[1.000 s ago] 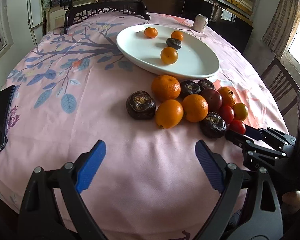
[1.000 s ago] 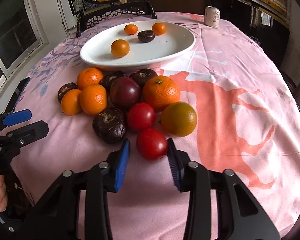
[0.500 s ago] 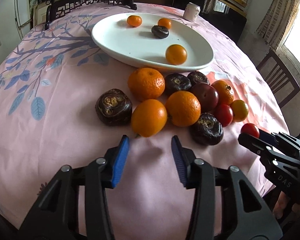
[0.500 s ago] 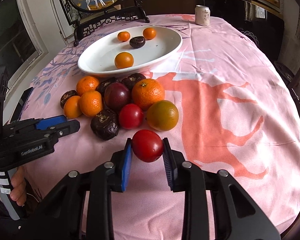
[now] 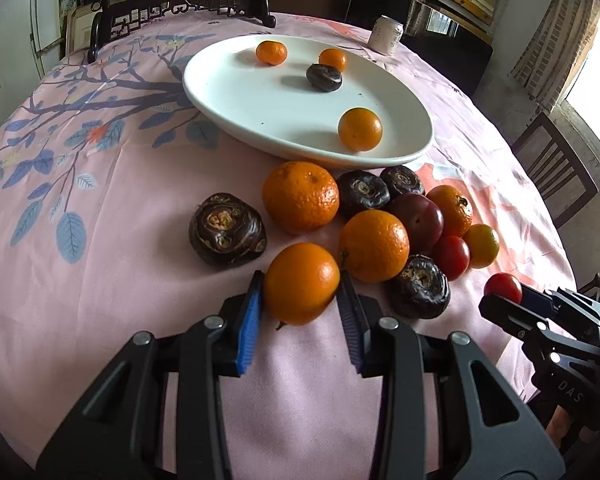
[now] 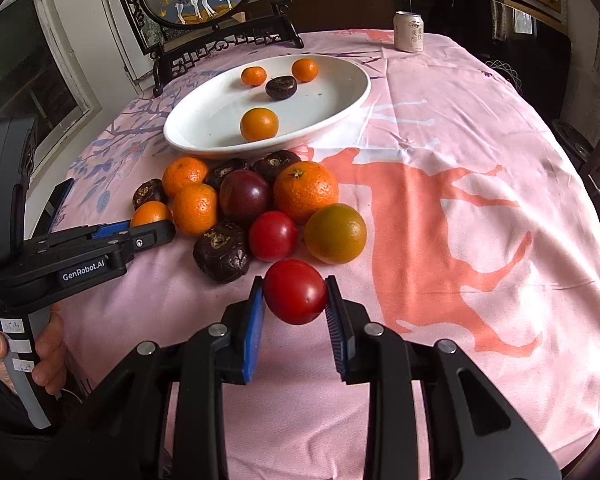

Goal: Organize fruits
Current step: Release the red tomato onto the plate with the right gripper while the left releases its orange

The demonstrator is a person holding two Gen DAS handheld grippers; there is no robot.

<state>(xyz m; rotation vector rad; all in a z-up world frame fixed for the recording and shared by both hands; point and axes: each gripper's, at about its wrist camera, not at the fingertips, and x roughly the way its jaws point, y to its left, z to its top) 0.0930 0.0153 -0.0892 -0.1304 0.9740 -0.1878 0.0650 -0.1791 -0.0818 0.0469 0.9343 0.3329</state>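
Gripping an orange: left gripper jaws just closed, pads pressing it; right gripper clamped on a tomato, clear of the tablecloth.

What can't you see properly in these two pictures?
- Left wrist view: the underside of the orange, hidden between the left gripper's jaws.
- Right wrist view: the can's lettering is too small to read.
- Both views: the table's near edge, behind the grippers.

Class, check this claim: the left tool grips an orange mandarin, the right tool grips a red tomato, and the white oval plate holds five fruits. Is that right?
Not quite. The white oval plate holds four fruits, as the right wrist view shows. The left tool does grip an orange mandarin, and the right tool a red tomato.
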